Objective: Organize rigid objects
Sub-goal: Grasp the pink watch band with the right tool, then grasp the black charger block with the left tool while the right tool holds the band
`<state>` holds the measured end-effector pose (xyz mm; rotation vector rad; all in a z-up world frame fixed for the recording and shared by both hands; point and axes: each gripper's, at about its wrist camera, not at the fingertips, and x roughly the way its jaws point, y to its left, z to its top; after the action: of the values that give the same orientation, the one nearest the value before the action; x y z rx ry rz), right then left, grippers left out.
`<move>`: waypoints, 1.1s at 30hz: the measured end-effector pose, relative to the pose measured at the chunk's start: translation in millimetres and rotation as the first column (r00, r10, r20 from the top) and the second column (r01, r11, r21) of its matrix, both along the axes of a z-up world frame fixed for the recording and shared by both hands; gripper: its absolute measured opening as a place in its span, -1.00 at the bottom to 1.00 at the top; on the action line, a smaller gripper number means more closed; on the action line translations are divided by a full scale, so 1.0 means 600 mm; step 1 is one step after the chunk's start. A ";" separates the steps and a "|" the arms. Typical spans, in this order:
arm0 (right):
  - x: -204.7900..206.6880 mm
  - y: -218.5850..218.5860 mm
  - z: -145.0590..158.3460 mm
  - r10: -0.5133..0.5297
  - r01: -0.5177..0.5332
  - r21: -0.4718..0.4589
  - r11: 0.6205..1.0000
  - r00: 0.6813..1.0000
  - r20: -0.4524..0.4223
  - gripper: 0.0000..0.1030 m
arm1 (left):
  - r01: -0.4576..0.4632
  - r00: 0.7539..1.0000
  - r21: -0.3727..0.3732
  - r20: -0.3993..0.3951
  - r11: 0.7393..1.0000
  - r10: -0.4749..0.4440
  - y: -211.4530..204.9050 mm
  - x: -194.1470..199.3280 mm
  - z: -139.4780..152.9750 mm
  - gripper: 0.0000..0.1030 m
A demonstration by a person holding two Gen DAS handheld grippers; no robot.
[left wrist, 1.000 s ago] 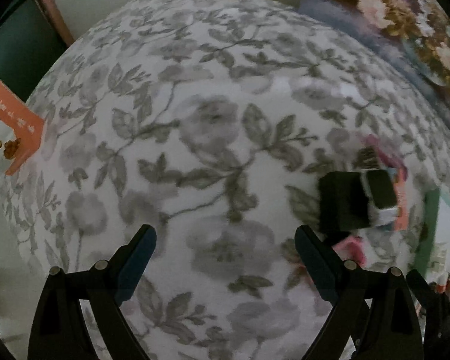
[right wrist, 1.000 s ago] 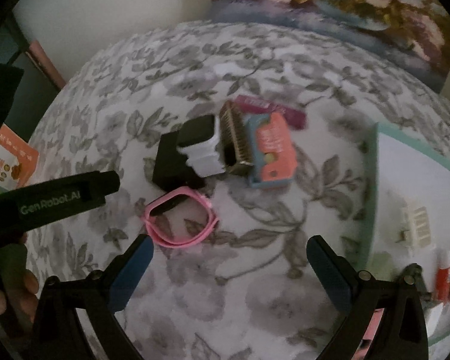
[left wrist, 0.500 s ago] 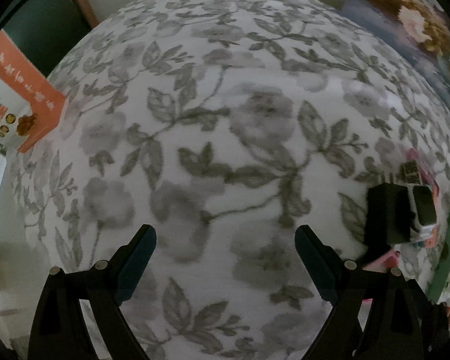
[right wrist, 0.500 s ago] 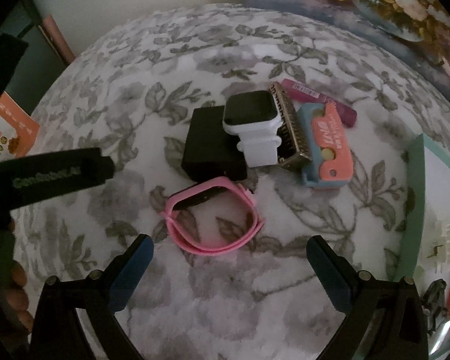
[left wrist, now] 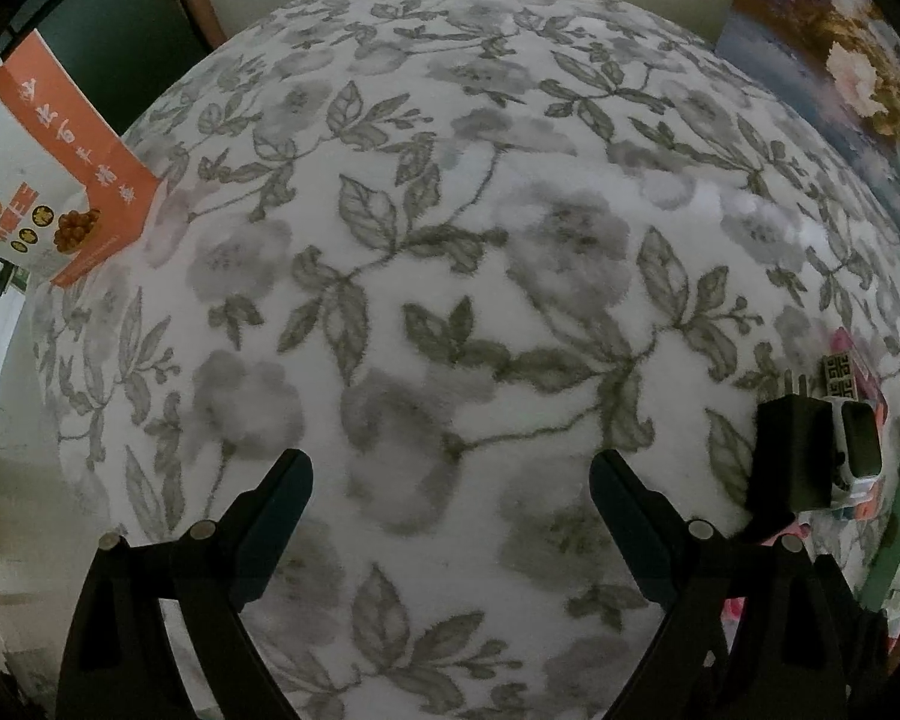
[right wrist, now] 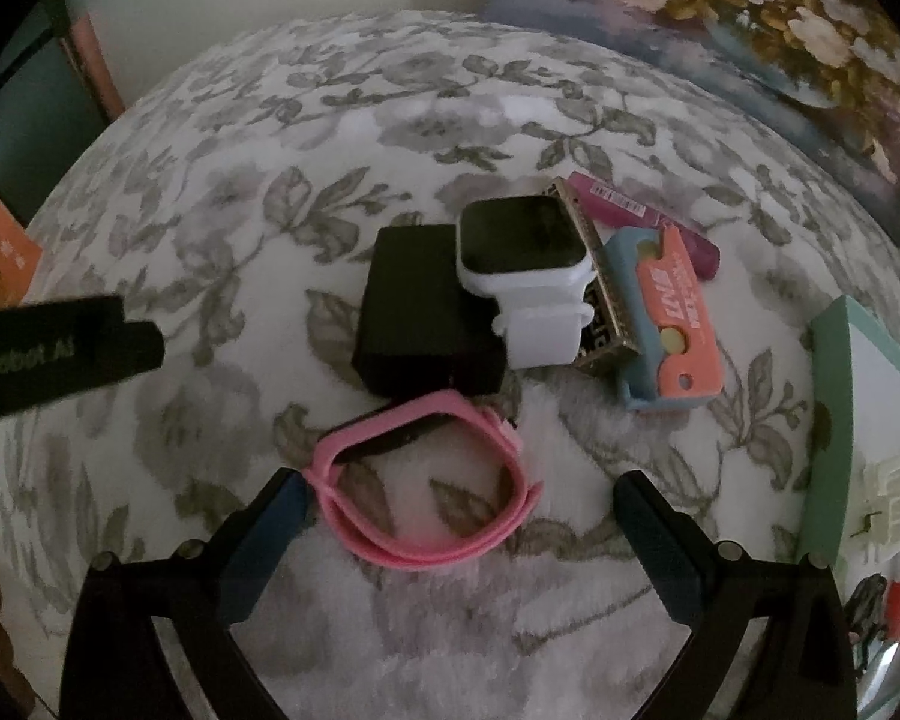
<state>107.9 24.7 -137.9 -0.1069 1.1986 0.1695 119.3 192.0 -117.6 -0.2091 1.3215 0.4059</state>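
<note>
The right gripper [right wrist: 456, 507] hangs over a soft blanket [right wrist: 270, 192] with gray flowers and leaves. Its 2 blue fingers [right wrist: 270, 531] are spread wide and hold nothing. A pink band [right wrist: 426, 480] lies between them, and the left finger tip looks like it touches the band's left end.

Just past the band sits a black box [right wrist: 417, 306]. A white watch [right wrist: 525, 267] leans on the right side of the box. Under the watch's right edge is a gold and black patterned thing [right wrist: 606, 312]. To the right of that lies a blue and orange case [right wrist: 669, 318], and a pink tube [right wrist: 648, 213] lies behind it. At the far right is a green tray [right wrist: 828, 420] with small things inside, too small to name.

The left gripper [left wrist: 450, 480] is over a bare part of the blanket, well to the left of the pile. Its 2 fingers [left wrist: 276, 498] are also spread wide with nothing in them. From its camera the black box sits near the right edge. An orange and white packet [left wrist: 48, 168] is at the far left.
</note>
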 end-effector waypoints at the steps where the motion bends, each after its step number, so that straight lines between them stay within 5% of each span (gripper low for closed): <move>1: 0.001 0.001 0.000 -0.005 0.005 -0.002 1.000 1.000 0.006 1.00 | 0.001 1.000 -0.001 -0.001 1.000 -0.001 -0.002 0.001 -0.001 0.82; 10: 0.017 0.001 0.007 -0.023 0.023 0.007 1.000 0.999 0.023 0.89 | 0.004 1.000 -0.005 0.005 1.000 -0.004 -0.011 0.003 0.000 0.82; 18: 0.009 -0.025 0.022 -0.033 0.032 0.029 0.999 0.998 0.049 0.41 | 0.015 1.000 0.002 0.011 1.000 -0.015 -0.020 0.003 0.009 0.82; 33: 0.001 -0.066 0.033 -0.063 0.061 0.055 0.997 0.997 0.039 0.40 | 0.047 0.998 -0.053 0.034 0.997 -0.045 -0.056 0.006 0.024 0.82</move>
<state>108.4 -15.0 -118.3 -0.0260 1.1540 0.1441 122.9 158.7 -103.4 -0.2288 1.3038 0.3271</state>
